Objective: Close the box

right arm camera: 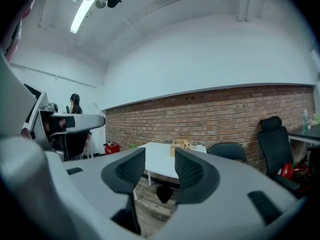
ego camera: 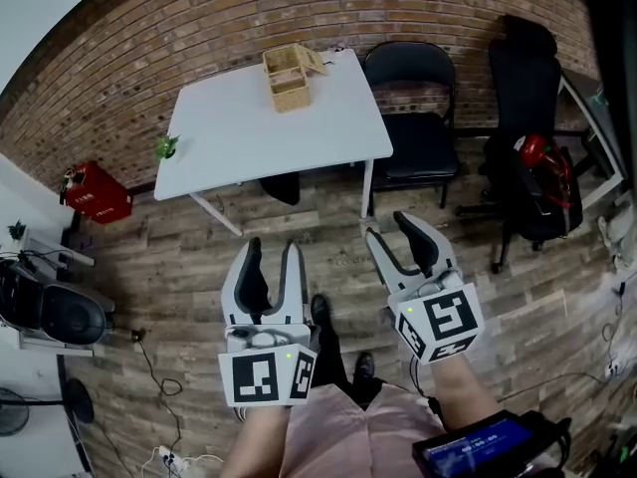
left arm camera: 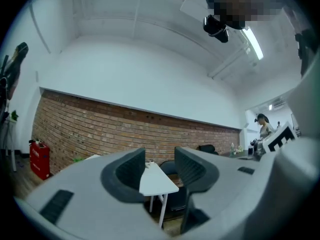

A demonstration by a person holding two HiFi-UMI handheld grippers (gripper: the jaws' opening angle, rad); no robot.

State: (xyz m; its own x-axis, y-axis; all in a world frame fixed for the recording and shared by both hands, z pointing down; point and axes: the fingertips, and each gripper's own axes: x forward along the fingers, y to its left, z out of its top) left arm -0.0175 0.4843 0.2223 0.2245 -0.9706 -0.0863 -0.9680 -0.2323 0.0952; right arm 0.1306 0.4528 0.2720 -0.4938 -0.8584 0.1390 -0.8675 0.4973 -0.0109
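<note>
A small wooden box (ego camera: 289, 78) with its lid standing open sits at the far side of a white table (ego camera: 229, 137) by the brick wall. The right gripper view shows the box (right arm camera: 181, 147) far off on that table (right arm camera: 157, 159). Both grippers hang over the wooden floor, well short of the table. My left gripper (ego camera: 271, 254) is open with nothing between its fingers. My right gripper (ego camera: 390, 227) is open and empty too. In the left gripper view only a corner of the table (left arm camera: 157, 181) shows between the jaws.
A black folding chair (ego camera: 416, 118) stands right of the table, and a black office chair (ego camera: 532, 157) with a red item further right. A red box (ego camera: 95, 192) sits on the floor at left, with equipment and cables (ego camera: 60, 312) beside it. A small green plant (ego camera: 165, 147) is on the table's left edge.
</note>
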